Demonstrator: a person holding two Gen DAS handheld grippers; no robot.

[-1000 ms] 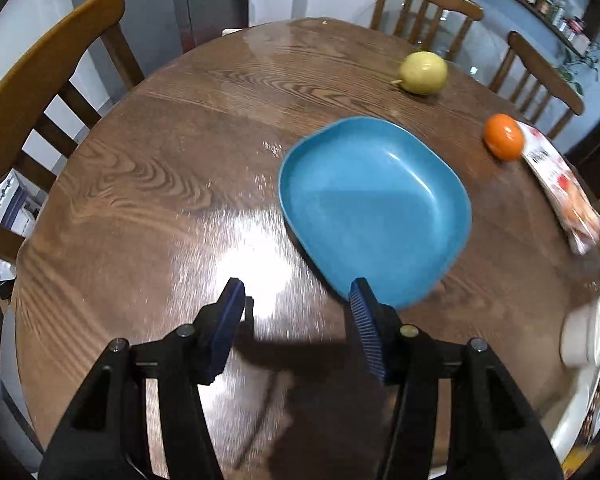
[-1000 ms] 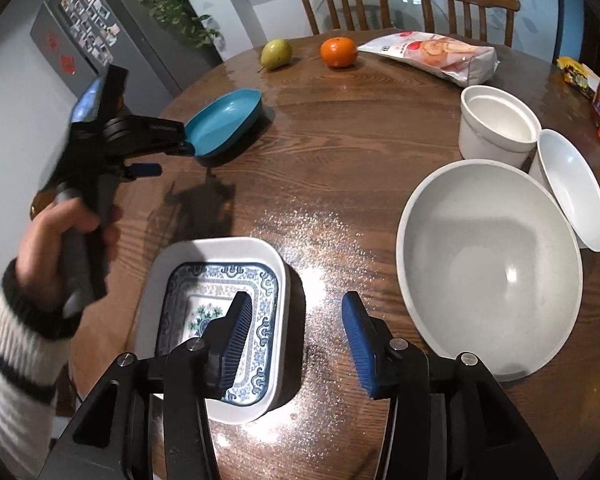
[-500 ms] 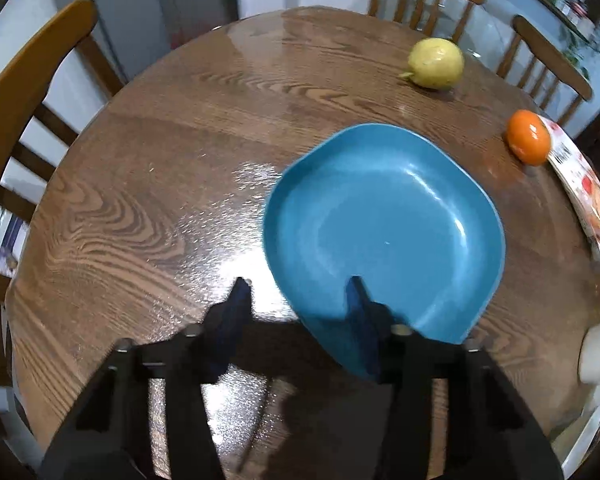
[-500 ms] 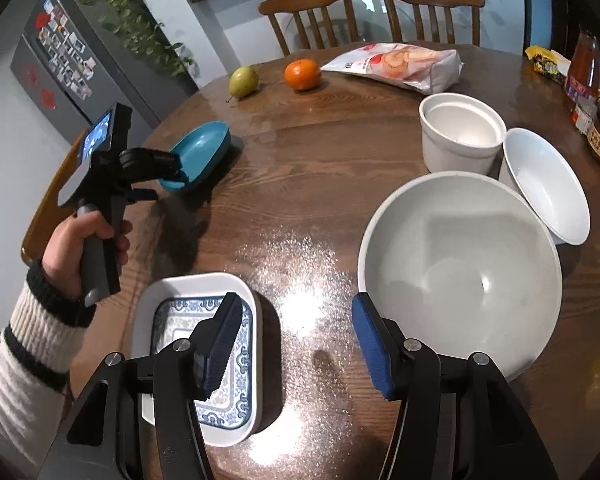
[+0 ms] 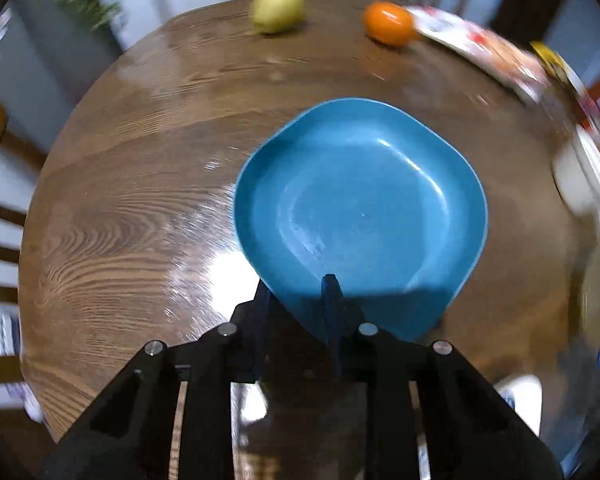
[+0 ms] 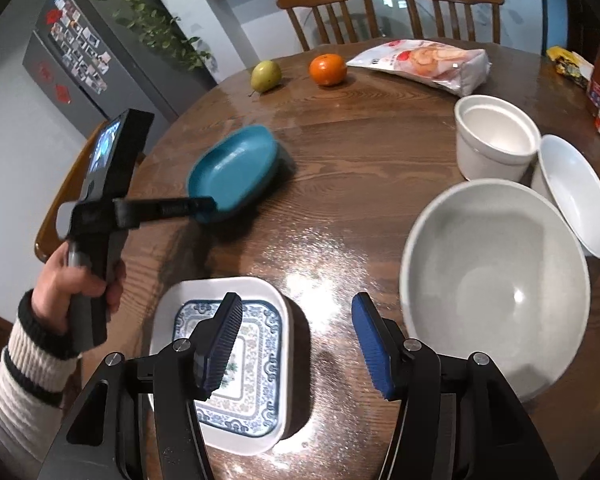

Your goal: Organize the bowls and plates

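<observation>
Wood grain is running in dark waves across the round, glossy counter (image 6: 380, 168). In the left wrist view the teal plate (image 5: 360, 216), a smooth square with rounded corners and a raised rim, is filling the centre of the frame. The left claw (image 5: 296, 300) is sitting at the plate's lower edge: one blue ribbed pad is lying inside the rim and the other is below it, so the rim is between the pads. Its jaws have just been closing and are now narrow; they seem to be gripping the rim. In the right wrist view the plate, at centre left, is looking tilted, with its near edge lifted, and a hand (image 6: 80, 280) in a striped knitted sleeve is holding the tool.

The right claw (image 6: 296, 340) is hanging half wide with nothing between its pads. Its jaws have just been opening a little. Below it, at lower left, a white rectangular dish (image 6: 228, 360) with a blue pattern is lying. At right a large matte grey bowl (image 6: 496, 280), a white deep pot (image 6: 496, 136) and a small white bowl (image 6: 576, 196) are standing close together.

Compared with a second ago, the teal plate is much nearer to the left claw, which then was wide and beside the plate.
</observation>
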